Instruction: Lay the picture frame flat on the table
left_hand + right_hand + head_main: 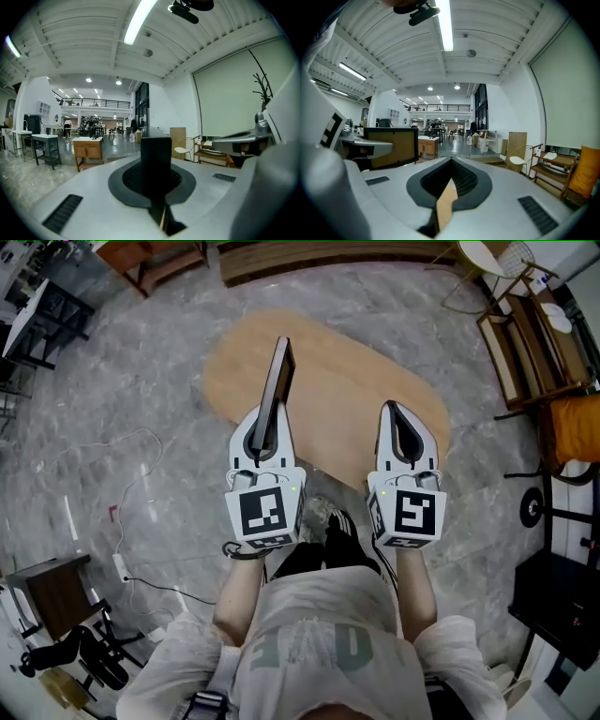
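The left tongs [265, 423] are clamped on the near end of the picture frame [279, 371], which stands on edge over the left part of the counter [347, 381]. Gripped so thinly, it could swivel or slip while being tipped and slap down hard, or land overhanging the rim. The right tongs [396, 413], together and empty, offer no support.

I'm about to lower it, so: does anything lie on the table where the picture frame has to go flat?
Nothing visible does. The left gripper holds the picture frame upright over the wooden table, and no object shows on its top. The right gripper hangs beside, apart from the frame.
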`<state>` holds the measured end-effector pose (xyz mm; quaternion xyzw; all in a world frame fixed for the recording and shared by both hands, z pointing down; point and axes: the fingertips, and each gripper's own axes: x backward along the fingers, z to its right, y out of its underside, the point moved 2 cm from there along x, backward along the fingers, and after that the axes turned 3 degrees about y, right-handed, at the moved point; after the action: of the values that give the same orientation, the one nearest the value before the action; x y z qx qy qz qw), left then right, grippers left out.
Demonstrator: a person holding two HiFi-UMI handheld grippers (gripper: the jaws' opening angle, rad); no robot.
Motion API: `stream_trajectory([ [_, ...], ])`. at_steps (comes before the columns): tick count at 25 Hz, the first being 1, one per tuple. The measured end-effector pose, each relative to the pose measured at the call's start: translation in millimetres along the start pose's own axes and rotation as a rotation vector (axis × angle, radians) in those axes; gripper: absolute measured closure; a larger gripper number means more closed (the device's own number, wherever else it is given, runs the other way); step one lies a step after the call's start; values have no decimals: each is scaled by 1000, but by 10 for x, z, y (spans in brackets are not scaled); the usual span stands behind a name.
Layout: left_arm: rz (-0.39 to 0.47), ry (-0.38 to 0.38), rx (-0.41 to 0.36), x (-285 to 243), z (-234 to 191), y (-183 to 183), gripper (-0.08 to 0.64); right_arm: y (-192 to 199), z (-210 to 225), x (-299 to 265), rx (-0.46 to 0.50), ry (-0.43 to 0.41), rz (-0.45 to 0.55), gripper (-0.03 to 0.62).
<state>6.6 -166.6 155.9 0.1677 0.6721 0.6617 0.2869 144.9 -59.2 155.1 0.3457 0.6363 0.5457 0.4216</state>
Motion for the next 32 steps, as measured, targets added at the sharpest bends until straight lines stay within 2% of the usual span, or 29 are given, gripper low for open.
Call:
stream_trajectory([
  [4,-32,5,10,-304,-68,470,541,449,87,-382,-18,18,-21,586],
  [11,-72,20,33,-743,-96,1469,541,1502,44,-854,-54,30,-74,586],
  [17,-104,4,34,-954,-163,2284,541,2356,-134,-970,-64,-11,-128,586],
  [20,-125,1,7,-981,-157,2611,541,2697,-168,-974,-85,-12,-157,586],
  [24,-152,8,10,-974,-123,2916,541,3006,-203,-956,-106,-15,-193,586],
  [32,-175,13,24,-866,-104,3122,541,3233,-313,-843,-116,-26,-230,586],
])
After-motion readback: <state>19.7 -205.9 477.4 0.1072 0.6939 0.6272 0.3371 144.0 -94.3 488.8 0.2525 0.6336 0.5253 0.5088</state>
